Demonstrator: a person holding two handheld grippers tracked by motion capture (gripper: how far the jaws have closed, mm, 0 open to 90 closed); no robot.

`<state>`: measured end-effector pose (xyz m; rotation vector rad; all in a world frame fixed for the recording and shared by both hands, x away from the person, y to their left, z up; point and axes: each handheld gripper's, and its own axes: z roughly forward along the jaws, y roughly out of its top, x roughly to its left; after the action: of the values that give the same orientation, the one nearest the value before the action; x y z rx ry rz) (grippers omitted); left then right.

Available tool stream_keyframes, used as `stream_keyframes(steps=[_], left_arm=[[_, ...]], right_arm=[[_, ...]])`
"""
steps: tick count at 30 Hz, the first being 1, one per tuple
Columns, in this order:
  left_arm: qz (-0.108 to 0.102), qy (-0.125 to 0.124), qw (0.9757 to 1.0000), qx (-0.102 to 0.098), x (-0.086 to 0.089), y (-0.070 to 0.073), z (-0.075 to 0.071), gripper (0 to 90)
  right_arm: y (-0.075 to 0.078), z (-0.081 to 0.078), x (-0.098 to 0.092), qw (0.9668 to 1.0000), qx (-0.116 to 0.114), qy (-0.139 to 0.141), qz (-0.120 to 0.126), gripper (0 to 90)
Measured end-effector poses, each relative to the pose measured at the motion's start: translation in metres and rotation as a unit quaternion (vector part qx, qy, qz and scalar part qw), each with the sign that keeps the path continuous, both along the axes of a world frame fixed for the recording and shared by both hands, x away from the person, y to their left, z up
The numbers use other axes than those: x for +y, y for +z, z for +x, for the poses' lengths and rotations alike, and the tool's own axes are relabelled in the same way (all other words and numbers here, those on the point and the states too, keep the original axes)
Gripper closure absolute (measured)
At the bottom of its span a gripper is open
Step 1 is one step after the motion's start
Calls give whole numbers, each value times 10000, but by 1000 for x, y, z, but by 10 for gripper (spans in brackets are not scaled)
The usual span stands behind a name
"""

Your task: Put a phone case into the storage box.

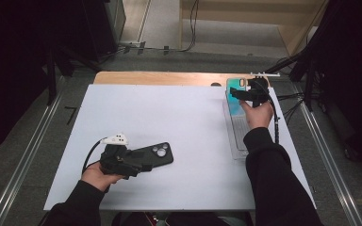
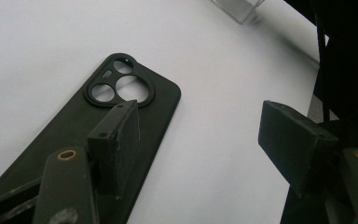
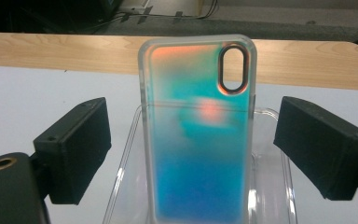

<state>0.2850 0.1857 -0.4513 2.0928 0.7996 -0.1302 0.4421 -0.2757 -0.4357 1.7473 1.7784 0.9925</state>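
the black case (image 1: 153, 156), lower left, is pinned flat under the open left gripper (image 1: 141, 162), while the right gripper (image 1: 238, 92), upper right, is held wide around the iridescent case (image 3: 198, 135) in the clear tray (image 3: 123, 186), unpressed, likely for lifting.

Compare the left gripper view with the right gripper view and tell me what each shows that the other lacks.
Left gripper view: a black phone case lies flat on the white table. One jaw of the left gripper sits over it, and the jaws stand apart with nothing between them.

Right gripper view: an iridescent blue phone case leans in a clear tray, with a wooden edge behind. The right gripper has its jaws standing wide on either side of the case, apart from it.

Both: two black jaws, open, over the white table.
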Motion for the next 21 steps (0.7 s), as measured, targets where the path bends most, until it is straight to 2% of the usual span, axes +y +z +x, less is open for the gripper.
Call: stream_keyframes(steps=[2, 10, 13, 17, 21], left_arm=[[-6, 4, 10000, -3, 0, 0, 1, 297], [18, -3, 10000, 28, -2, 0, 4, 296], [35, -7, 10000, 32, -3, 1, 6, 295], [31, -1, 10000, 28, -2, 1, 8, 295], [14, 27, 10000, 45, -1, 1, 10, 295]], right_arm=[[1, -4, -1, 10000, -17, 73, -26, 93], [6, -20, 1, 9989, 56, 415, 202, 93], [8, -27, 4, 9982, 75, 555, 201, 94], [13, -40, 10, 9968, 18, 754, 275, 94], [20, -53, 15, 9938, -38, 1045, 366, 94]])
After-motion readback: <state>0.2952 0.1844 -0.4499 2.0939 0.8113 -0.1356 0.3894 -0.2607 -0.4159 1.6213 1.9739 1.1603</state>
